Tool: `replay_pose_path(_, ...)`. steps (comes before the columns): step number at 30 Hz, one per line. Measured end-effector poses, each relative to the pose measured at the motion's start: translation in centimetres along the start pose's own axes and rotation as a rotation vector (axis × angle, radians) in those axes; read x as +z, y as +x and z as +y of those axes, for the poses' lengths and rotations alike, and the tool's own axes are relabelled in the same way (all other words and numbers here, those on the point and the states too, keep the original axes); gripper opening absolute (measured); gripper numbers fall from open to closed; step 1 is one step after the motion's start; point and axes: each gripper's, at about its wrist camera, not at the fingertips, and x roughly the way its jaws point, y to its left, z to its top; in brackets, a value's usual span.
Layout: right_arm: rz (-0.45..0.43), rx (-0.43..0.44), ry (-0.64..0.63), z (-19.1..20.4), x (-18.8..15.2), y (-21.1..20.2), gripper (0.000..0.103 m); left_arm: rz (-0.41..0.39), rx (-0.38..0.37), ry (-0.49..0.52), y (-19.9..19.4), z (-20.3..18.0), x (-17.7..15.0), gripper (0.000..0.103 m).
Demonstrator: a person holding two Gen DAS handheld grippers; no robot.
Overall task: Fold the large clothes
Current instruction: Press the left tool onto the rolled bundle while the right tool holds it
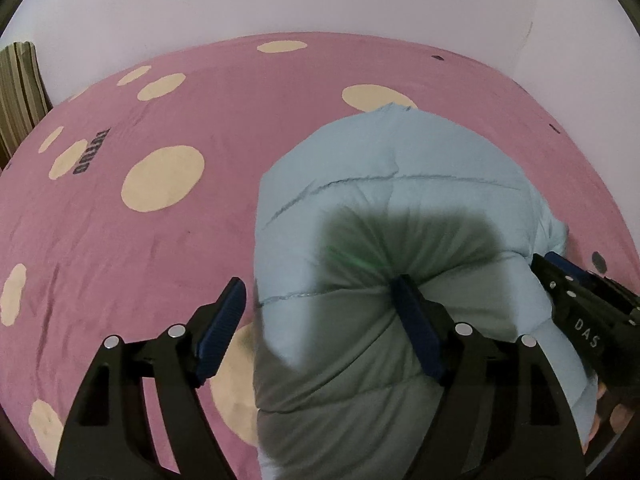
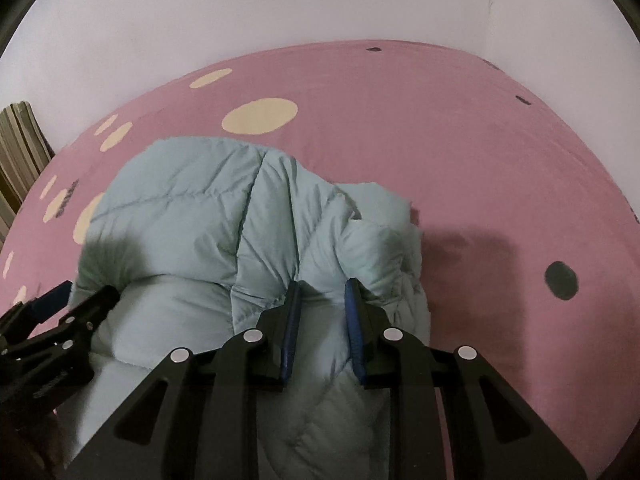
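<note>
while the right gripper (image 2: 322, 292) pinches a fold of the pale blue puffer jacket (image 2: 208, 216) on the pink spotted bedsheet (image 2: 460, 140), the left gripper (image 1: 320, 292) stands spread wide, gripping nothing.

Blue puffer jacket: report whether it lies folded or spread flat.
Folded, not spread: the jacket lies bunched in thick doubled layers on the pink bedsheet, one fold pinched in the right gripper.

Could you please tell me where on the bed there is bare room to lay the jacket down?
The pink sheet is bare right of the blue puffer jacket, out to the wall behind. In the left wrist view, a wide patch lies left of the jacket, toward the striped cushion. It is crowded near the front, where the left gripper and right gripper meet the jacket.
</note>
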Motion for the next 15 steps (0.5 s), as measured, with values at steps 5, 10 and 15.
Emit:
replay_pose_path(5, -0.034, -0.008, 0.02, 0.1, -0.9, 0.9, 0.023, -0.007, -0.001, -0.02, 1.0, -0.2, -0.6, 0.079)
replay_pose_path(10, -0.058, -0.028, 0.02, 0.7, -1.7, 1.1, 0.023, -0.032, 0.001, -0.033, 1.6, -0.2, -1.4, 0.08)
replay_pose_path(15, -0.06, -0.045, 0.011, 1.0, -1.8, 1.1, 0.023, -0.031, 0.005, -0.032, 1.8, -0.1, -1.5, 0.08)
